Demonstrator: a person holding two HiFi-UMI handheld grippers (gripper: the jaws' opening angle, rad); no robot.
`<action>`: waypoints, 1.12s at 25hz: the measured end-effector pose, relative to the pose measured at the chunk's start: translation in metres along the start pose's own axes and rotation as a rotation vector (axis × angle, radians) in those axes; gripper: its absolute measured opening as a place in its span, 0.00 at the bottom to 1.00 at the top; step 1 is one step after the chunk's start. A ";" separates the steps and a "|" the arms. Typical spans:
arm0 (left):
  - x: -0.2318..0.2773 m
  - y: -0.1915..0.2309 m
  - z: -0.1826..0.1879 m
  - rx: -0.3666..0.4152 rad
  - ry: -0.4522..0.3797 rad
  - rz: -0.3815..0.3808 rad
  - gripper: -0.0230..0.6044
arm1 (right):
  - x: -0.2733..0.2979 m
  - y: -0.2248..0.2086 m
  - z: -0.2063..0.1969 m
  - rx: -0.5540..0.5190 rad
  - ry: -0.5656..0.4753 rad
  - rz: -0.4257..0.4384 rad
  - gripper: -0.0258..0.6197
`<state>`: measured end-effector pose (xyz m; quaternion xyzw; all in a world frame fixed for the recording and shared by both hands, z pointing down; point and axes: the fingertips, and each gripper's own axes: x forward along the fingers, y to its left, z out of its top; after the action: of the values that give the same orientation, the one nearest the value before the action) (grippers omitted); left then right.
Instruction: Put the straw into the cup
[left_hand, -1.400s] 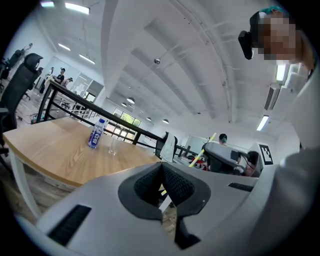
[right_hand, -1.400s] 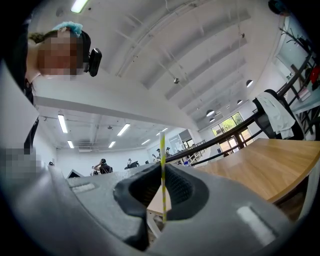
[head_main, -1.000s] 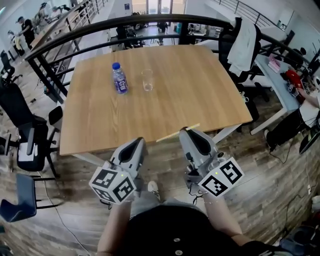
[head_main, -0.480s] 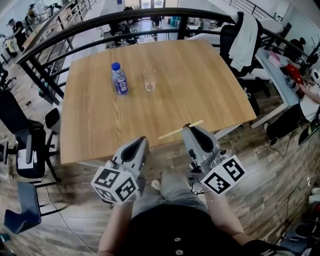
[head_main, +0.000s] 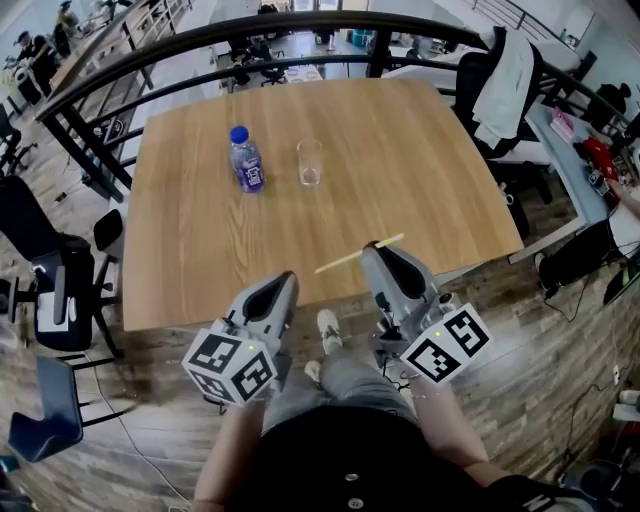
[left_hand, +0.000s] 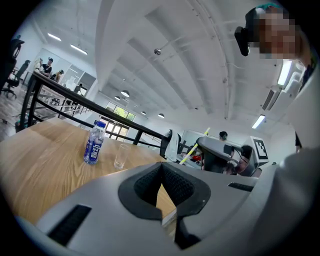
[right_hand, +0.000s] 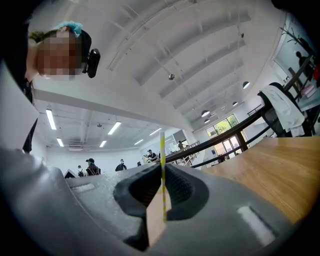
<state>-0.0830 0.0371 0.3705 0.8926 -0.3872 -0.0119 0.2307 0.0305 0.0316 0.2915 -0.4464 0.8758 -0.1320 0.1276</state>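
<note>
A clear glass cup (head_main: 310, 162) stands upright on the far half of the wooden table (head_main: 420, 170), with a blue-capped water bottle (head_main: 246, 160) just left of it. My right gripper (head_main: 378, 247) is shut on a thin yellow straw (head_main: 356, 255), which sticks out to the left over the table's near edge. In the right gripper view the straw (right_hand: 162, 175) runs upright between the closed jaws. My left gripper (head_main: 286, 280) hovers at the near edge, shut and empty. Its own view shows the cup (left_hand: 120, 156) and the bottle (left_hand: 93, 144) well ahead.
A black railing (head_main: 120, 75) curves round the table's far side. Office chairs (head_main: 55, 270) stand to the left. At the right are a chair draped with a white jacket (head_main: 505, 85) and a desk (head_main: 570, 170). My shoe (head_main: 328, 325) shows on the wood floor below.
Both grippers have moved forward toward the table, and the straw now reaches over its near edge. The table, cup and bottle sit lower and nearer in the head view. The grip is unchanged.
</note>
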 end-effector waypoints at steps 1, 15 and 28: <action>0.005 0.005 0.002 -0.002 0.001 0.004 0.06 | 0.007 -0.005 0.001 0.001 0.001 0.003 0.07; 0.093 0.065 0.047 -0.008 -0.038 0.044 0.06 | 0.103 -0.080 0.018 -0.012 0.026 0.065 0.07; 0.157 0.104 0.084 -0.006 -0.088 0.117 0.06 | 0.168 -0.136 0.038 -0.005 0.027 0.138 0.07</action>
<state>-0.0611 -0.1678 0.3641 0.8663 -0.4486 -0.0386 0.2163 0.0503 -0.1869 0.2850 -0.3835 0.9065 -0.1265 0.1235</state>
